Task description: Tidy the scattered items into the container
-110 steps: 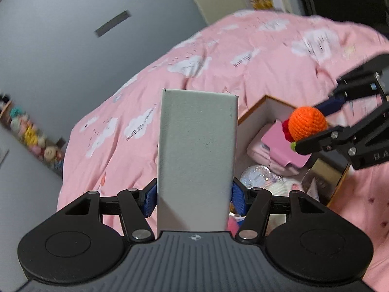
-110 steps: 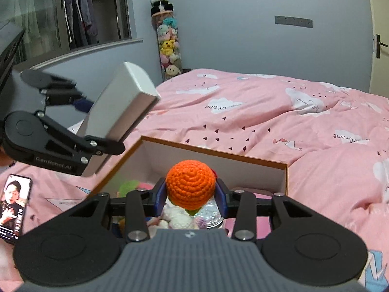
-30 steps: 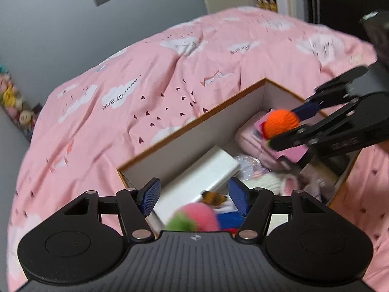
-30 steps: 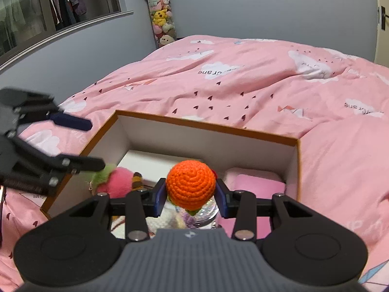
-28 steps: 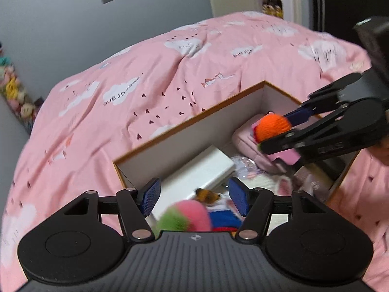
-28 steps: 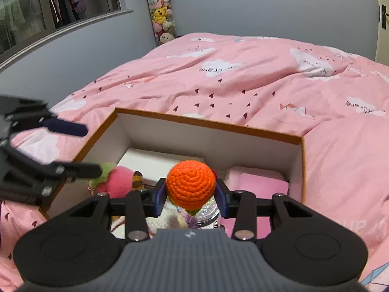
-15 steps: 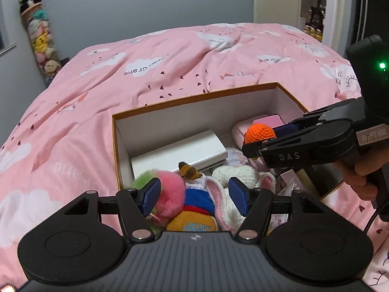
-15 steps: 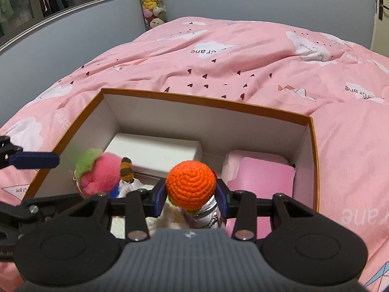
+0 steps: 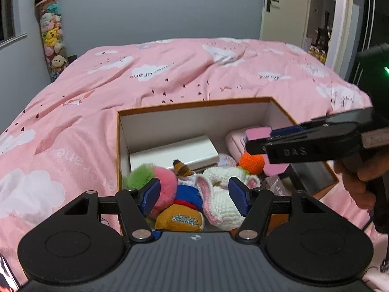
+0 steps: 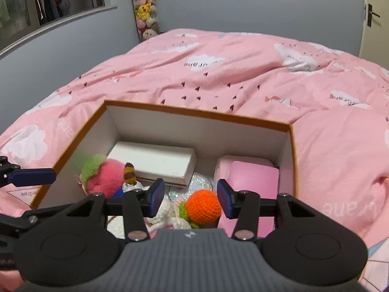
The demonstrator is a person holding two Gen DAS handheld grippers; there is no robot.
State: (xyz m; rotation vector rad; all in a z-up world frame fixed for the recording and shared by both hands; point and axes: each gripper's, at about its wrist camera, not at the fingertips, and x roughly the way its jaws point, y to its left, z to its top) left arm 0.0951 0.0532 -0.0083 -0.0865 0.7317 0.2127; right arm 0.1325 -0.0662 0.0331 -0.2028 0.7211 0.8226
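An orange-rimmed white box (image 10: 194, 116) sits on the pink bed, also in the left wrist view (image 9: 194, 103). Inside lie a white carton (image 10: 155, 161), a pink-green plush (image 10: 102, 175), pink cases (image 10: 252, 177), a white crocheted bunny (image 9: 218, 192) and an orange crocheted ball (image 10: 203, 206). My right gripper (image 10: 190, 199) is open just above the ball, which rests loose in the box; it also shows in the left wrist view (image 9: 251, 162). My left gripper (image 9: 194, 197) is open and empty over the box's near left corner.
The pink cloud-print duvet (image 10: 243, 73) surrounds the box. A column of plush toys (image 9: 51, 36) stands by the grey wall. A door (image 9: 284, 9) is at the back right. A phone edge (image 9: 7, 277) lies at the lower left.
My right gripper has opened and let go of the orange ball, which now lies in the box. Earlier my left gripper let the white carton into the box and drew back.
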